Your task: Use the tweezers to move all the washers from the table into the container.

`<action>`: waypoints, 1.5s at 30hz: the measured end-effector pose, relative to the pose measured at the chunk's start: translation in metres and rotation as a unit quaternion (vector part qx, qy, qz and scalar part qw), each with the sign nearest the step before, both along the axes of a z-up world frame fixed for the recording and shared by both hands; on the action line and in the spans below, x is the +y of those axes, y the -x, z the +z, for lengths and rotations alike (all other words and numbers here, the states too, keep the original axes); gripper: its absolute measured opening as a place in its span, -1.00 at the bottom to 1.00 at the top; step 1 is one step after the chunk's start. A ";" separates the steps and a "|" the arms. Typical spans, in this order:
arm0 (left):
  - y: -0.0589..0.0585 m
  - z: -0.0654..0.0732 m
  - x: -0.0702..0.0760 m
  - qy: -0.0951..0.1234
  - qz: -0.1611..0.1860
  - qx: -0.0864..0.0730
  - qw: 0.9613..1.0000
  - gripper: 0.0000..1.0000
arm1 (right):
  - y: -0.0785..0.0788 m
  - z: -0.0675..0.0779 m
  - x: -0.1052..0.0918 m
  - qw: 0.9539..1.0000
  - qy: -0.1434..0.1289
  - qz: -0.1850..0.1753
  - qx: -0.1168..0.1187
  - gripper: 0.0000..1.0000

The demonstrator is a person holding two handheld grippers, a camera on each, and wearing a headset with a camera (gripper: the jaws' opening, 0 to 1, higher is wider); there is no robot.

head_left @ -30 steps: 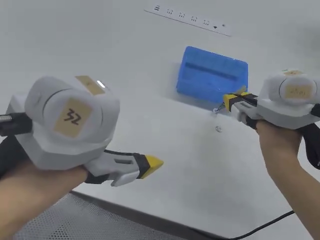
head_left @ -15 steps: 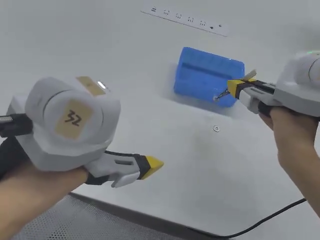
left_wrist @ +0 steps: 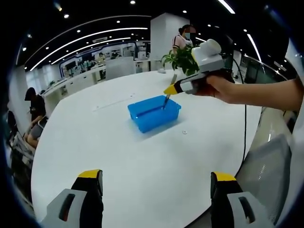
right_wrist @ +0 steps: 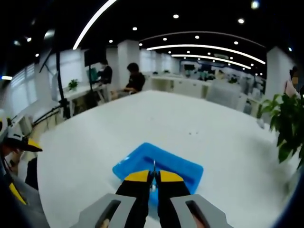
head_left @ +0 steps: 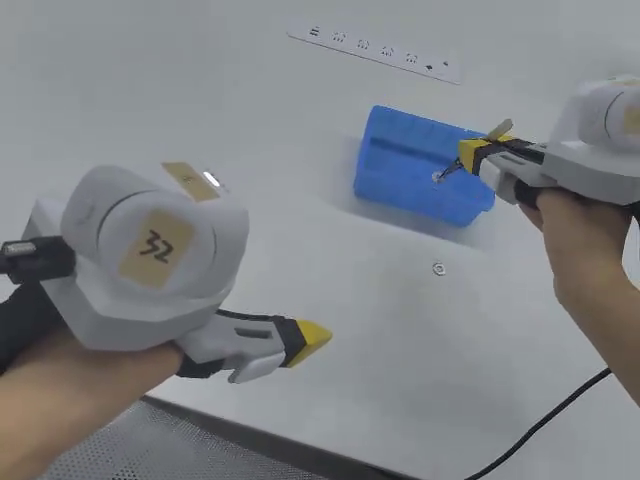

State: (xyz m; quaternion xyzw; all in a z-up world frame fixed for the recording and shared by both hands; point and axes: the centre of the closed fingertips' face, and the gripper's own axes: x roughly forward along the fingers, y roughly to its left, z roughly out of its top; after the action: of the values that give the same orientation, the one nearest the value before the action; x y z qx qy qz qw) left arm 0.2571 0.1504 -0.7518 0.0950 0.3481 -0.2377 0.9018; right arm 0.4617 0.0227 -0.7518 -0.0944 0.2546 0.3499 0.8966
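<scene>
Washers job, roughly mid-way or later by the look of it. Far left: left gripper (head_left: 305, 340) sits low near the table's near edge, jaws spread wide, nothing in them, idle. Middle: blue container (head_left: 415, 203) sits on the white table (head_left: 300, 200); I can't read its inside, so no count of what's already in. On its near side, apart from it, one washer (head_left: 439, 268) lies loose on the table, the only one I can make out there. Tweezers (head_left: 447, 172) point tip-down over the container's right part. A small glint at the tips may be a washer, can't tell. Far right: right gripper (head_left: 472, 155) is clamped on the tweezers. Judgement: a drop into the container looks in hand, and at least the loose washer is left to fetch.
</scene>
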 end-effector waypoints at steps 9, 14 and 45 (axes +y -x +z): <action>0.000 -0.002 0.001 -0.002 -0.001 0.002 1.000 0.92 | -0.009 -0.036 0.001 0.999 0.030 0.001 0.019 -0.97; 0.000 -0.004 0.001 -0.002 0.001 0.004 1.000 0.92 | -0.012 -0.046 0.001 0.999 0.038 0.000 0.027 -0.97; 0.002 -0.002 -0.004 -0.002 -0.004 0.003 1.000 0.92 | -0.008 -0.032 -0.006 1.000 0.005 -0.012 0.019 -0.95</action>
State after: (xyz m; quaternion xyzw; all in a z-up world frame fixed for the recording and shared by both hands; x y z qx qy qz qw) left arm 0.2553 0.1465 -0.7536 0.0978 0.3508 -0.2410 0.8996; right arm 0.4695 0.0164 -0.7842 -0.0890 0.2744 0.3395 0.8953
